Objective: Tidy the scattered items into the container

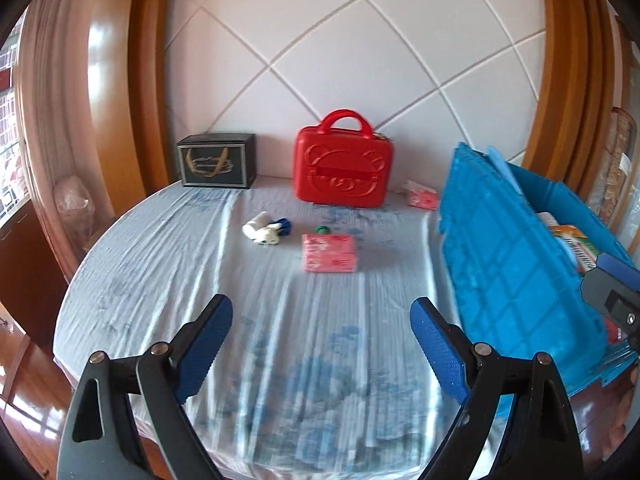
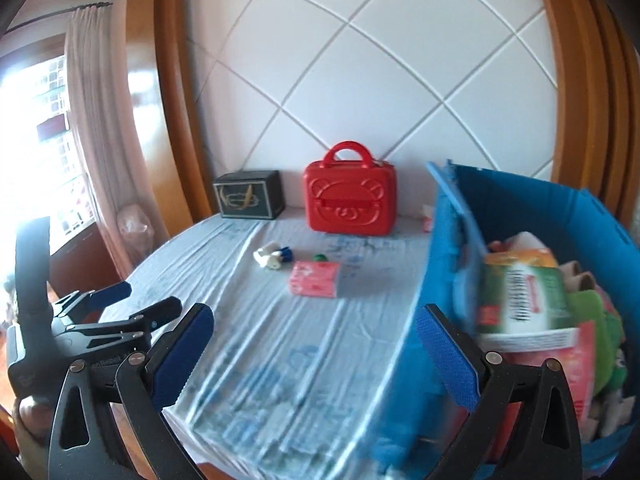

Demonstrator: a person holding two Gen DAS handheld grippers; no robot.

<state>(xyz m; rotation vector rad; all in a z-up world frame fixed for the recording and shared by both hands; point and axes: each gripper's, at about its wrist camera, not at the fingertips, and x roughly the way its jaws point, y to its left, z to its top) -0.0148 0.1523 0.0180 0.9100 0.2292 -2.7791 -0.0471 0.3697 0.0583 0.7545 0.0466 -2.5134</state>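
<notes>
- The blue container stands at the right of the bed and already holds several things: a green-and-white packet, something green and some cardboard tubes, so much of the tidying looks done.
- Its lid or flap leans up on the left side of the container, between the opening and the items on the sheet.
- Still lying out on the sheet: a pink pack near the middle, a small green thing just behind it, and a white-and-blue bundle to its left. Another pink pack sits beside the red case.
- The red case and a dark box stand against the headboard; whether they are to be tidied cannot be told.
- The left gripper hangs over the near sheet with its jaws spread wide and nothing between them.
- The right gripper is likewise released and empty, at the container's near-left corner.
- The sheet between the grippers and the leftover items is free; the leaning flap and the bed's rounded near edge are the limits to mind.
</notes>
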